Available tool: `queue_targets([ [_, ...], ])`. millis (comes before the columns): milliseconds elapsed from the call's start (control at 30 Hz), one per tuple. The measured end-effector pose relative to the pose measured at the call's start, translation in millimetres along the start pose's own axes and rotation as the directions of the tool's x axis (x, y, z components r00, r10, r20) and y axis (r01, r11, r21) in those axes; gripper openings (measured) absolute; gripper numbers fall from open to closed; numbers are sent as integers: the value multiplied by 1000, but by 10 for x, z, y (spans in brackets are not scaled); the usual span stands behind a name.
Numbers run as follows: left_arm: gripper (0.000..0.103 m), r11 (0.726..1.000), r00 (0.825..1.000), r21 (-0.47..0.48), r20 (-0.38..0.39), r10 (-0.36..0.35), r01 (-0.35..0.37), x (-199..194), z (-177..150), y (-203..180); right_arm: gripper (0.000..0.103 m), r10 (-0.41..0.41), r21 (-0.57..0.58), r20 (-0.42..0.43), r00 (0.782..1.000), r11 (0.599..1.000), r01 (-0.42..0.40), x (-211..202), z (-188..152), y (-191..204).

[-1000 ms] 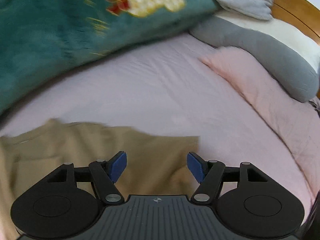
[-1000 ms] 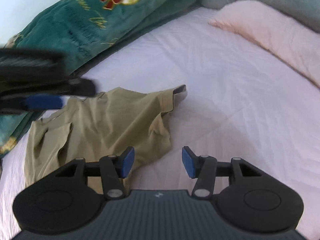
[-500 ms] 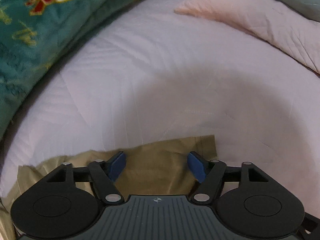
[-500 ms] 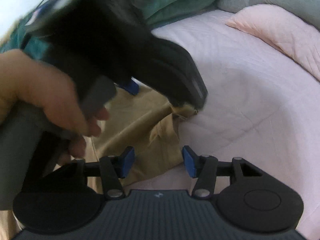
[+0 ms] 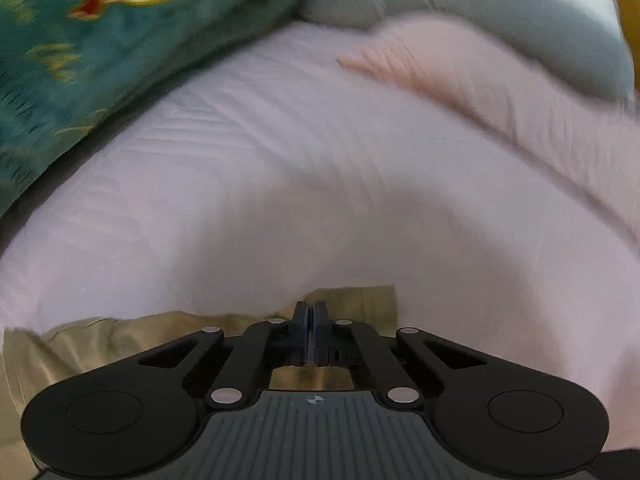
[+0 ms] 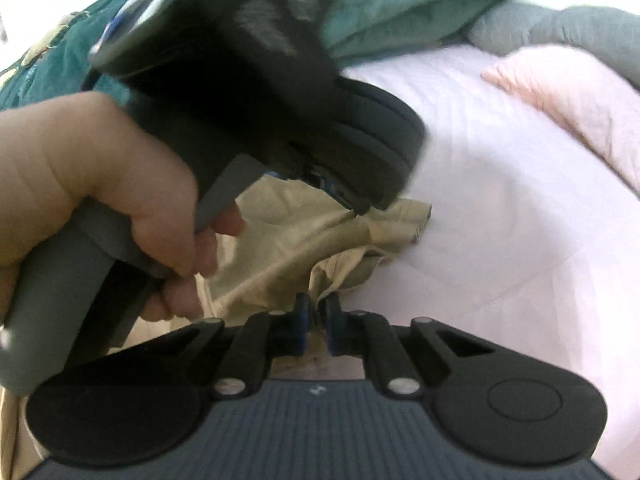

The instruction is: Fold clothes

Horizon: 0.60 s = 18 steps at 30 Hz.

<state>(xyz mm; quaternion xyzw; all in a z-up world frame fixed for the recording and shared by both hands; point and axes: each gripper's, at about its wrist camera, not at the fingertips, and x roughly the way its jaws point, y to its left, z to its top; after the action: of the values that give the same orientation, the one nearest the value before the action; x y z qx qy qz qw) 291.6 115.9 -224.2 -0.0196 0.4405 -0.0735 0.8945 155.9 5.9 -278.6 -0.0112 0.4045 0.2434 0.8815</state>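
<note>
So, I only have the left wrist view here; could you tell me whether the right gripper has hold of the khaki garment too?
Observer: Yes, the right gripper is shut on a bunched fold of the khaki garment.
Operator: Thank you. Where is my left gripper relative to it?
Observer: The left gripper pinches the garment farther up the bed, near its far edge.
Operator: Is the cloth flat between them?
Observer: No, it is rumpled, with a ridge running between the two grips.
</note>
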Motion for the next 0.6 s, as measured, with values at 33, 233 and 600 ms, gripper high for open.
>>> queue_targets([
  [33,2,999,1000,-34,11,-7,7,-50,-13,95,7,-1,-14,12,1000,1000,1,-38,20,34],
  [233,2,984,999,-173,33,43,-37,-403,-357,691,7,24,-93,86,996,995,-16,-229,192,359],
  [600,3,892,977,-420,49,206,-167,-1087,-1128,1680,15,144,-426,-20,989,894,-138,-136,-29,1525],
])
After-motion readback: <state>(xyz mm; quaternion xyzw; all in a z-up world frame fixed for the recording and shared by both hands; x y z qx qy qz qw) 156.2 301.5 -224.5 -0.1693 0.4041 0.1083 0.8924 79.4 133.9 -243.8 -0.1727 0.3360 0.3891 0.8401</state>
